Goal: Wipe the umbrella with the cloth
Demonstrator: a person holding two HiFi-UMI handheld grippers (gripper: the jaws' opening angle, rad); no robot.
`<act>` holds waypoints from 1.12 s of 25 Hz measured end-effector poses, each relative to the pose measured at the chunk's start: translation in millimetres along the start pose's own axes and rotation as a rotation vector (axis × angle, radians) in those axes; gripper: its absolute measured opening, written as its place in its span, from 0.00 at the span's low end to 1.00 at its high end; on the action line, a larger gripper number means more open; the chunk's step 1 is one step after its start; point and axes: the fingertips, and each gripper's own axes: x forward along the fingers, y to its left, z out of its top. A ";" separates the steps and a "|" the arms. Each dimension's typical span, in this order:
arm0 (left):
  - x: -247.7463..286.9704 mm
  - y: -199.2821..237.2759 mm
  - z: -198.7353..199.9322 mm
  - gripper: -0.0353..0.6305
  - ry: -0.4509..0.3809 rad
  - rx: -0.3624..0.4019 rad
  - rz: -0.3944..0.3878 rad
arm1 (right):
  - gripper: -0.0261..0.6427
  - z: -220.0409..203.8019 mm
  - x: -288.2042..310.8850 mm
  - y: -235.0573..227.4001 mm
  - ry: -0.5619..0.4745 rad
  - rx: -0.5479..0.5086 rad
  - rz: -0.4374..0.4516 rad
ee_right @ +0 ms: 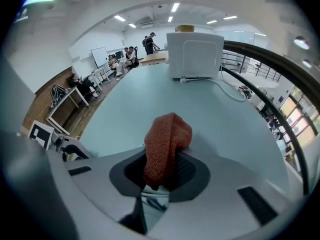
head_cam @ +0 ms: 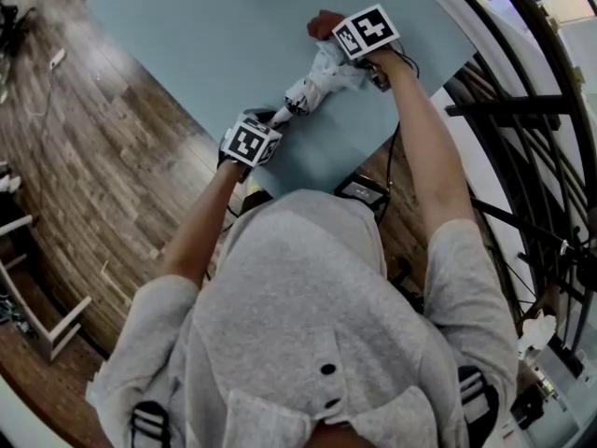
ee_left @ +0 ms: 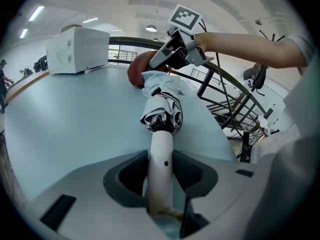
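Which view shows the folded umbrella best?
The left gripper view: the umbrella fills the centre, its white handle clamped between the jaws and its folded canopy in full sight. The head view shows it small, from above; the right gripper view shows none of it.

Head view steeply down, gripper views low, close, sharing table [head_cam: 187, 54]

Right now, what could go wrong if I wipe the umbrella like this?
1. The left claw grips only the umbrella's smooth white handle; a hard wipe may twist or slide it out.
2. The right claw pinches just one end of the cloth; dragging may pull it free.
3. The left claw sits by the table's edge, so the umbrella could slip off.
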 end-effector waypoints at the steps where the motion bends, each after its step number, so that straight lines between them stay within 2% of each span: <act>1: 0.5 -0.4 -0.2 0.29 -0.001 0.001 -0.003 | 0.15 -1.5 0.6 1.5 0.006 0.010 0.007; 4: -1.8 -0.5 -2.6 0.29 0.012 -0.003 -0.002 | 0.15 -4.9 4.4 8.3 0.021 0.022 0.022; 11: -1.9 -1.4 -2.7 0.29 0.016 0.000 -0.010 | 0.15 -7.2 10.6 27.7 0.016 -0.022 0.063; 19: -1.2 -0.3 -2.5 0.29 0.015 -0.005 -0.003 | 0.15 -10.3 16.0 44.4 0.055 -0.050 0.110; 28: -2.3 0.2 -0.5 0.29 0.013 0.001 0.000 | 0.15 -15.2 20.2 61.4 0.098 -0.103 0.106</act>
